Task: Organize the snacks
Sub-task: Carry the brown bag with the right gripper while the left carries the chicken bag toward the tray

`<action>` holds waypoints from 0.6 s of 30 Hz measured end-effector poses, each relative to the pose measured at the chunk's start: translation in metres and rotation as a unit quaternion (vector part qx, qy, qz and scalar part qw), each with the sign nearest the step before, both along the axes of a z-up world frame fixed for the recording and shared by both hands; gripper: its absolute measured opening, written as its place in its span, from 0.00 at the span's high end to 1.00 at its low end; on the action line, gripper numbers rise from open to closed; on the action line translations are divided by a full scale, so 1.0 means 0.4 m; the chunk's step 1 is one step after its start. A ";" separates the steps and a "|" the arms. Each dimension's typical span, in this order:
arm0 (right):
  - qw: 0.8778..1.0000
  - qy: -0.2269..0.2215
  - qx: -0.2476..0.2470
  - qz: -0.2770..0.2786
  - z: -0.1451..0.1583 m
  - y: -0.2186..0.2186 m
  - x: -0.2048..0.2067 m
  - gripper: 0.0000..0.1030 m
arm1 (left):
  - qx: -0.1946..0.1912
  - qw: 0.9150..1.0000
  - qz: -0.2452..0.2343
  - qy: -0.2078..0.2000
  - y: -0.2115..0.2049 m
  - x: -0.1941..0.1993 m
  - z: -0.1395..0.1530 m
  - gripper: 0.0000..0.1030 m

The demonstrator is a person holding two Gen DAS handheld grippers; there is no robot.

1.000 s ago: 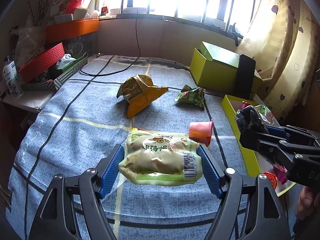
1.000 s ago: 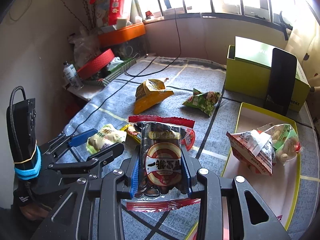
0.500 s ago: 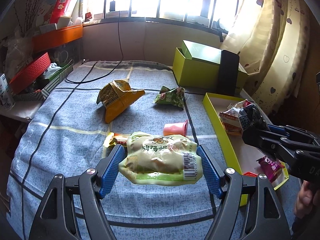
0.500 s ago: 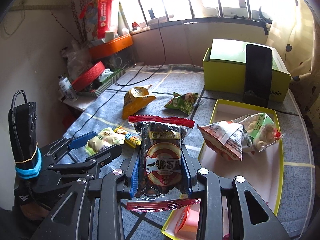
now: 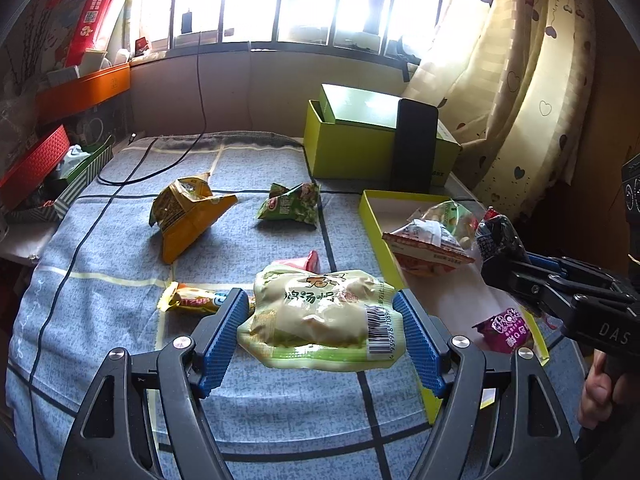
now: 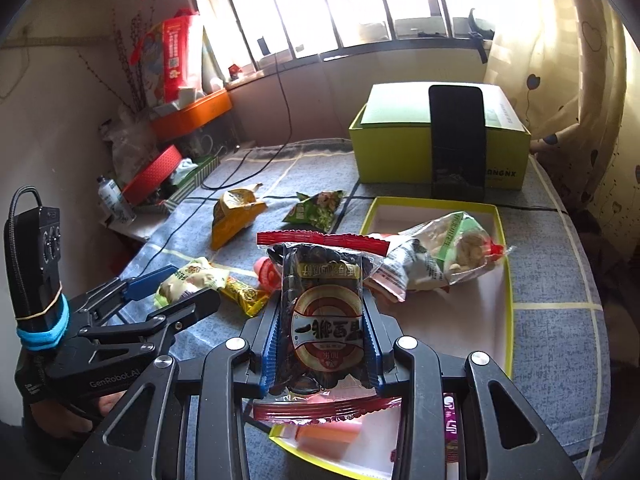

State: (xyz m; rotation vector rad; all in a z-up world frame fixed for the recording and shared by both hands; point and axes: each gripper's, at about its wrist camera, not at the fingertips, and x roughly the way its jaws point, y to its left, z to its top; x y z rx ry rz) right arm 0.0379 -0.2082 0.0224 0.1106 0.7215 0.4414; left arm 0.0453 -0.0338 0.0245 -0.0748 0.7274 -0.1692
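My left gripper (image 5: 320,322) is shut on a pale green snack pouch (image 5: 316,316), held above the blue checked cloth just left of the yellow tray (image 5: 376,240). My right gripper (image 6: 322,320) is shut on a dark packet of seeds (image 6: 322,312) with red sealed ends, held over the tray's (image 6: 506,280) near end. In the left wrist view that gripper (image 5: 504,256) enters from the right over the tray. The tray holds a red-white bag (image 6: 404,268), a green nut bag (image 6: 464,244) and a magenta packet (image 5: 506,328).
Loose on the cloth lie an orange bag (image 5: 188,216), a green packet (image 5: 290,208), a small yellow bar (image 5: 192,302) and a pink cup (image 5: 304,262). A green box (image 6: 436,140) with a black phone (image 6: 458,144) leaning on it stands behind the tray. Clutter fills the left shelf.
Both grippers have carried their packets to the right, toward the yellow tray. The tray now shows larger and nearer in both views. Both grips stay unchanged.
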 end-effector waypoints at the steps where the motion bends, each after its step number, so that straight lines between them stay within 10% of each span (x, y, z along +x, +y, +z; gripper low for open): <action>1: 1.000 0.000 0.002 -0.007 -0.001 -0.016 -0.001 0.68 | 0.000 1.000 -0.005 -0.001 -0.010 0.001 0.002 0.27; 18: 0.997 0.027 0.009 -0.067 -0.054 -0.170 -0.002 0.68 | 0.006 0.995 -0.095 0.012 -0.177 0.030 -0.016 0.27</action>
